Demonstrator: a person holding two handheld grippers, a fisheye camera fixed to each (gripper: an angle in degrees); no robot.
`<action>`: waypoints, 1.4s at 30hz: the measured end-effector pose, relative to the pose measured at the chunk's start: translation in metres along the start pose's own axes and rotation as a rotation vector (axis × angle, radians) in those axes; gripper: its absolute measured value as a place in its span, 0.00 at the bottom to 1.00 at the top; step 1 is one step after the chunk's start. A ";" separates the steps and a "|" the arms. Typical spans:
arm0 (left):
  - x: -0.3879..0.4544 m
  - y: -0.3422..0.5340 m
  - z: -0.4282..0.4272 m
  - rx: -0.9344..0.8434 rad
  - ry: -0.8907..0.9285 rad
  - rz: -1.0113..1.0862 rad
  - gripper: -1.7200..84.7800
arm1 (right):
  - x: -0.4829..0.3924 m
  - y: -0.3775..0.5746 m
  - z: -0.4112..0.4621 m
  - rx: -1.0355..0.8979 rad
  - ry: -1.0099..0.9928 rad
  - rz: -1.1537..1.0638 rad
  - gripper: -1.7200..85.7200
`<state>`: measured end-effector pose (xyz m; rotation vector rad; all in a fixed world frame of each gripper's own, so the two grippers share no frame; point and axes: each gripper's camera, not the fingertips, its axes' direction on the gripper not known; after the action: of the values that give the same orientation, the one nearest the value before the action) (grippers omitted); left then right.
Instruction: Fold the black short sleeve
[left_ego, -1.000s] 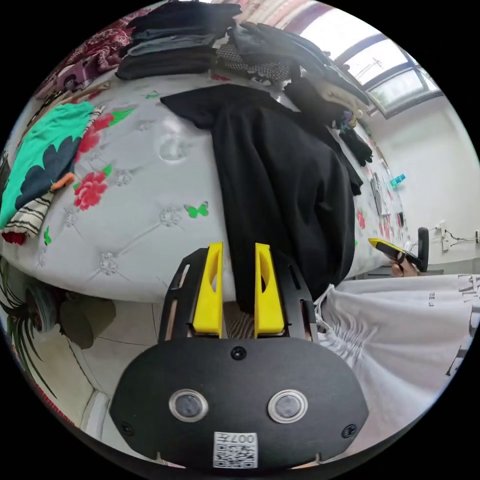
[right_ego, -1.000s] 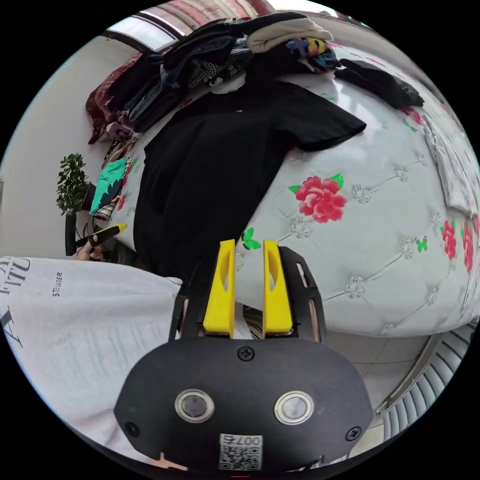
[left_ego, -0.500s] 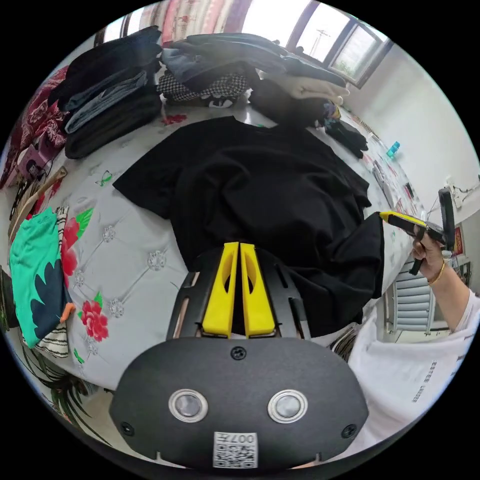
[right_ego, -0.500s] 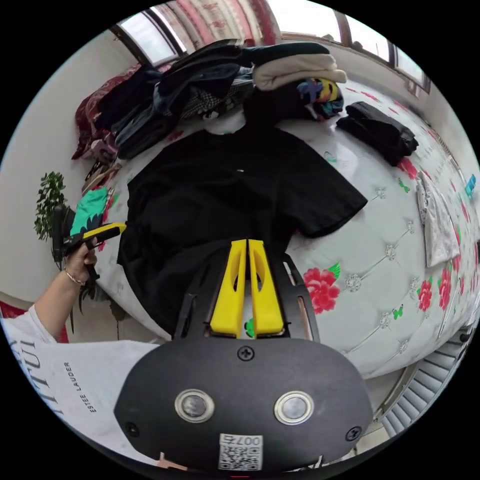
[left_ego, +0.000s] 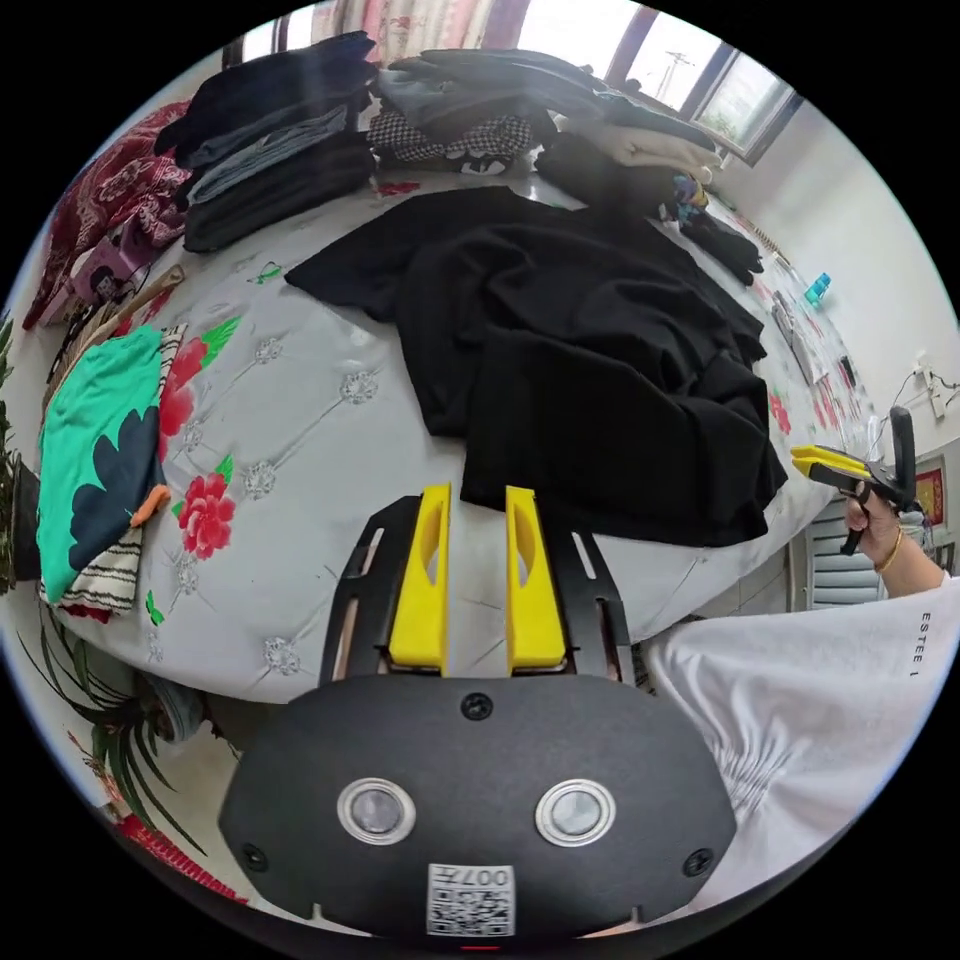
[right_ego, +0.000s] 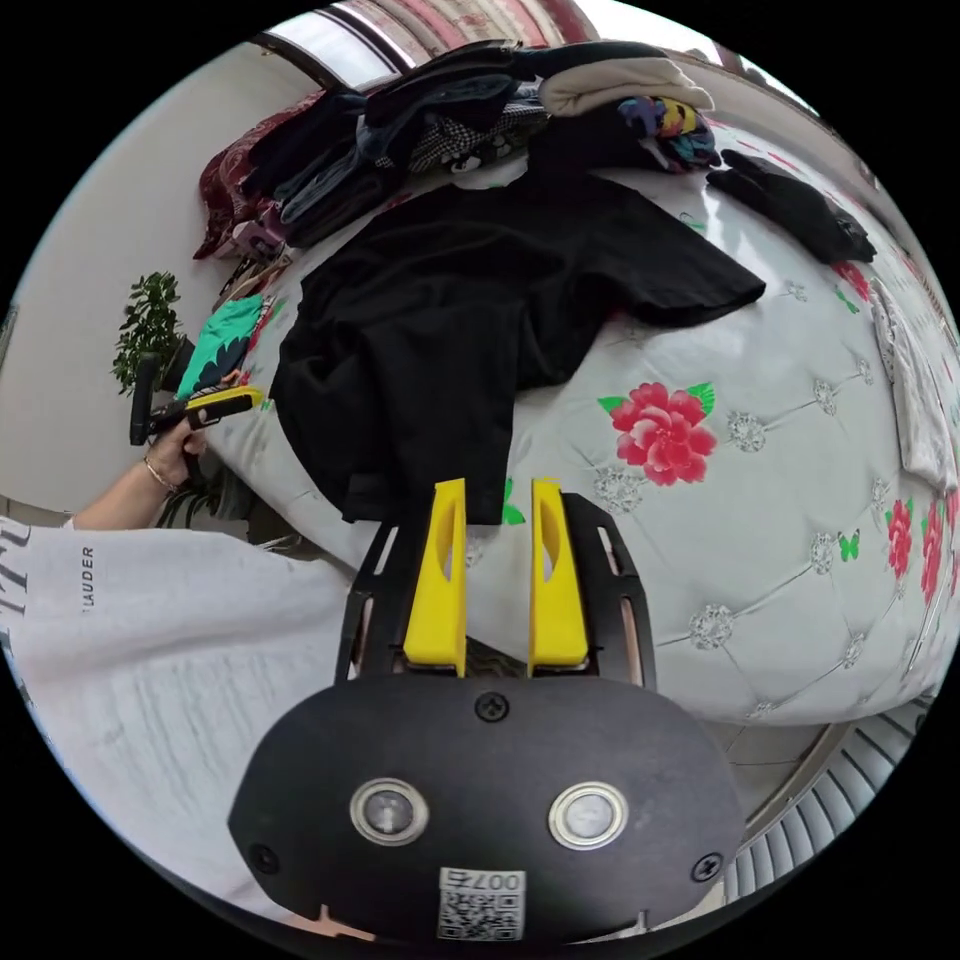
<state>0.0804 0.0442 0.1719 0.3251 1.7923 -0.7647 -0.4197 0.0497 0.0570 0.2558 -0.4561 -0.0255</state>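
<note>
Left claw open, right claw open, above bed

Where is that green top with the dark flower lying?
In the left gripper view, the green top lies at the bed's left edge, above a striped cloth.

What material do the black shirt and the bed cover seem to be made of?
The black shirt looks like soft matte knit, perhaps cotton: it lies in loose folds without shine. The bed cover looks like a smooth, slightly glossy quilted fabric, perhaps synthetic: it reflects window light and has tufted dimples.
</note>
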 end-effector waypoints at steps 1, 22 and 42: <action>0.004 -0.005 0.009 -0.023 -0.007 0.031 0.11 | -0.004 -0.003 0.006 -0.012 0.008 -0.025 0.06; -0.126 0.184 -0.100 0.142 0.554 -0.597 0.01 | 0.071 0.113 -0.107 0.115 -0.451 0.288 0.02; -0.103 0.019 -0.370 0.942 0.634 0.046 0.01 | 0.017 -0.006 -0.360 0.886 -0.248 -0.370 0.02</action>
<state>-0.1478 0.3112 0.3291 1.3395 1.8526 -1.5717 -0.2466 0.1286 -0.2489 1.2167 -0.6428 -0.2212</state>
